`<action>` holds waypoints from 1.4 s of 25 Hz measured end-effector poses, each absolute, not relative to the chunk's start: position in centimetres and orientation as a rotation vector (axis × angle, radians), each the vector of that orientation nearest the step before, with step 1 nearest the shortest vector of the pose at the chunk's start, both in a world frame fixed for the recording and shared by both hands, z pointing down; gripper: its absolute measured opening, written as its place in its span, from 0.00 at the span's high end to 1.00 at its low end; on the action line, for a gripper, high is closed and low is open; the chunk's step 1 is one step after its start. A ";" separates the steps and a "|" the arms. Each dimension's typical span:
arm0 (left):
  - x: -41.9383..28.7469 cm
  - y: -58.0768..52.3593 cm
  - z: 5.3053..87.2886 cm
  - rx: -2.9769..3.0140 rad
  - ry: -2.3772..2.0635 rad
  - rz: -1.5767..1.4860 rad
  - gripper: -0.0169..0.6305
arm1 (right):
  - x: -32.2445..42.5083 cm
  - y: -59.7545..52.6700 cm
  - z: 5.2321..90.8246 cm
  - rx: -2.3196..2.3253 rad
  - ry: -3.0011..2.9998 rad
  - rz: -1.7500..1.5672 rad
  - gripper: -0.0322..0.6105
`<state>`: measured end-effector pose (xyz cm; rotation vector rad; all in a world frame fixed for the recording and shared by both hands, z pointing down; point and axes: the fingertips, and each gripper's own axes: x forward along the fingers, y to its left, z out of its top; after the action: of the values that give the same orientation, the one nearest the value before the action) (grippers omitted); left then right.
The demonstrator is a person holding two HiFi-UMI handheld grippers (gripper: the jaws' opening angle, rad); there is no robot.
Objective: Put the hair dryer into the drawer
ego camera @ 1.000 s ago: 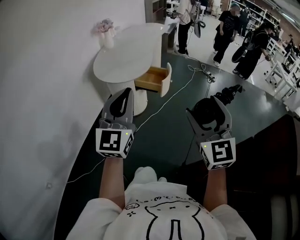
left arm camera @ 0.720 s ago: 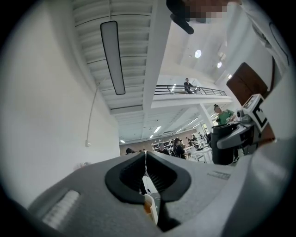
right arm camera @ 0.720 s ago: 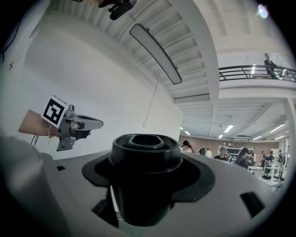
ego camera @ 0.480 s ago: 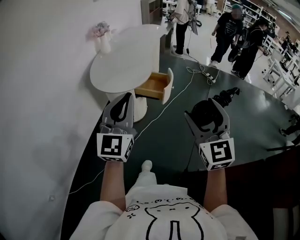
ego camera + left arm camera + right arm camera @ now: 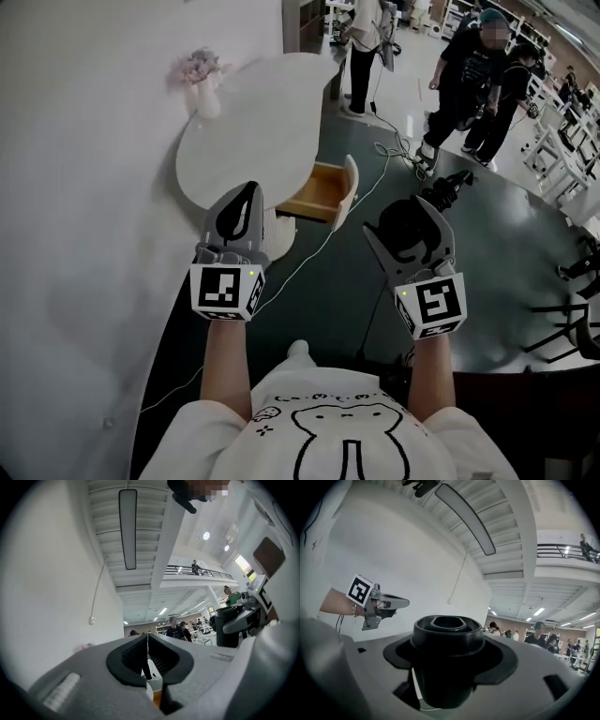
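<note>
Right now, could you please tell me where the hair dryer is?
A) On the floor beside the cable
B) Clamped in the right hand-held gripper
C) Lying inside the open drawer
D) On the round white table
B: the black hair dryer sits clamped between the jaws of the right hand-held gripper, held in the air short of the open drawer under the round white table.
</note>
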<state>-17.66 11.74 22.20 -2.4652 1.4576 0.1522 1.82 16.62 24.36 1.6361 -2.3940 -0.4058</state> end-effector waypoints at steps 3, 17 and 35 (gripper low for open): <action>-19.3 7.5 22.3 -2.476 1.451 0.168 0.94 | 0.0 12.5 24.5 1.630 -2.378 -0.405 0.40; -19.5 1.9 23.6 -2.515 1.433 0.171 0.94 | -1.8 7.2 25.9 1.562 -2.370 -0.413 0.40; -13.3 -14.0 26.1 -2.479 1.590 0.073 0.94 | 5.4 -11.6 31.9 1.365 -2.429 -0.266 0.40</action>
<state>-13.30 -14.00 26.09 -2.4789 1.5897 0.0727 5.37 -11.58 31.92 1.3647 -2.4290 -0.2663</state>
